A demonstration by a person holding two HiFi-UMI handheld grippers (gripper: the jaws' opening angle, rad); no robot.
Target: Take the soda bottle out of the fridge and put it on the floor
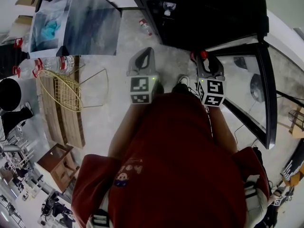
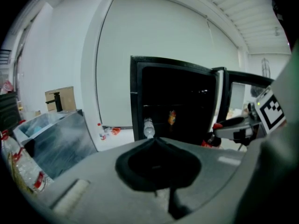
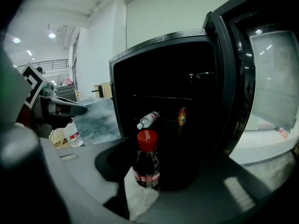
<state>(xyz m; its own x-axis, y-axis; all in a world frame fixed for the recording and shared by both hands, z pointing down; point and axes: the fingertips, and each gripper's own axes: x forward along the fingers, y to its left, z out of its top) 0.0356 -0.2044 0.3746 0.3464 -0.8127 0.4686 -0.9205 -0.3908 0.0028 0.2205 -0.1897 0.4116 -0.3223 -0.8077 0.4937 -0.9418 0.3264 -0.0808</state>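
Observation:
The soda bottle (image 3: 146, 168), dark with a red cap, stands upright between the jaws of my right gripper (image 3: 153, 148), which is shut on it in front of the open black fridge (image 3: 159, 78). In the head view the right gripper (image 1: 204, 57) shows the red cap at its tip, just outside the fridge (image 1: 199, 13). My left gripper (image 1: 144, 56) hangs beside it over the floor. Its jaws (image 2: 154, 140) meet at the tips with nothing between them. In the left gripper view the right gripper (image 2: 233, 127) shows to the right.
Inside the fridge lie a clear water bottle (image 3: 148, 119) and an orange can (image 3: 182, 116). The glass fridge door (image 1: 259, 80) stands open at right. A wire basket (image 1: 61, 87), water bottles (image 1: 57, 63), a grey box (image 1: 78, 23) and a wooden bench (image 1: 59, 118) are at left.

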